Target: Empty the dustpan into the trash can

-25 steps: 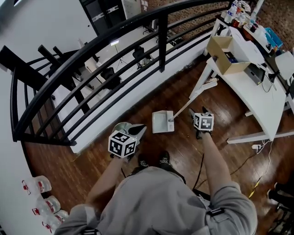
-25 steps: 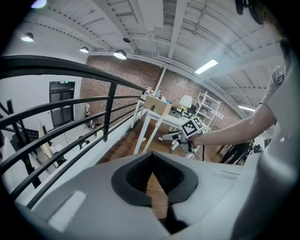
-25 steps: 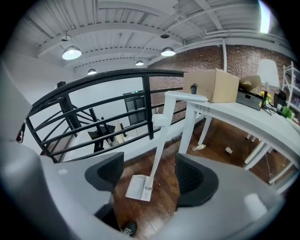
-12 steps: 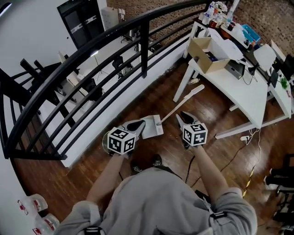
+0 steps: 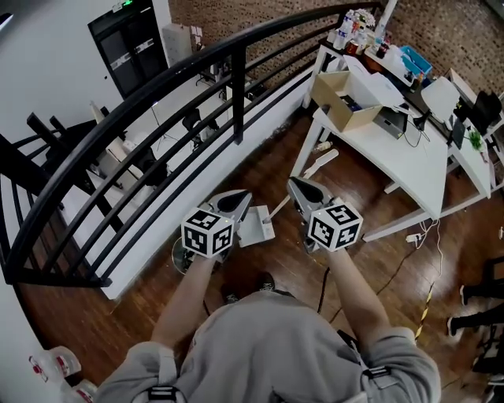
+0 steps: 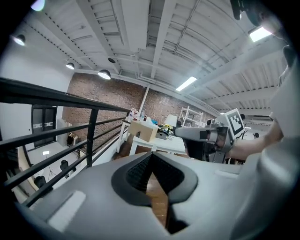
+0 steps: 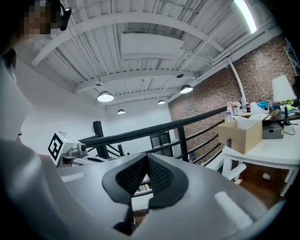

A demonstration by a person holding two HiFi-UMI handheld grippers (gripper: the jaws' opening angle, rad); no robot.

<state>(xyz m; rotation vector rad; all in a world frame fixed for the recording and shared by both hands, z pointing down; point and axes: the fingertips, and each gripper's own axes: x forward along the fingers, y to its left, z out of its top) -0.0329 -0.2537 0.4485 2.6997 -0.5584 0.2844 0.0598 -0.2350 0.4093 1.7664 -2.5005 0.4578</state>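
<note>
Reading the print: the only marks we make out are the black-and-white square markers on each gripper's cube. The red labels on the clear jugs (image 5: 57, 364) by our left side are too small to read, and so are the bottles (image 5: 356, 19) at the far end of the table.
Floor: dark, glossy wood planks (image 5: 370, 268) lie under our feet, with a thin cable (image 5: 429, 297) trailing across them to our right.
Room: we stand on a raised level edged by a curved black railing (image 5: 236, 49). Past it is a lower white room, and overhead a ribbed white ceiling with lamps. To the right stands a white table (image 5: 421, 169) carrying an open cardboard box (image 5: 340, 101), with a brick wall (image 5: 449, 31) behind it.
Left gripper (image 5: 236, 198): its jaws are together with nothing between the pads, and it points almost level toward the railing.
Right gripper (image 5: 294, 184): its jaws are pressed together and empty, and it is held up beside the left one.
Dustpan (image 5: 257, 227): the white pan sits on the floor just beyond and between the two grippers. Its long handle (image 5: 321, 163) slants away toward the table leg. Neither gripper has hold of it.
Bin (image 5: 180, 256): a round rim shows on the floor under the left gripper, just beside the pan and mostly hidden.
</note>
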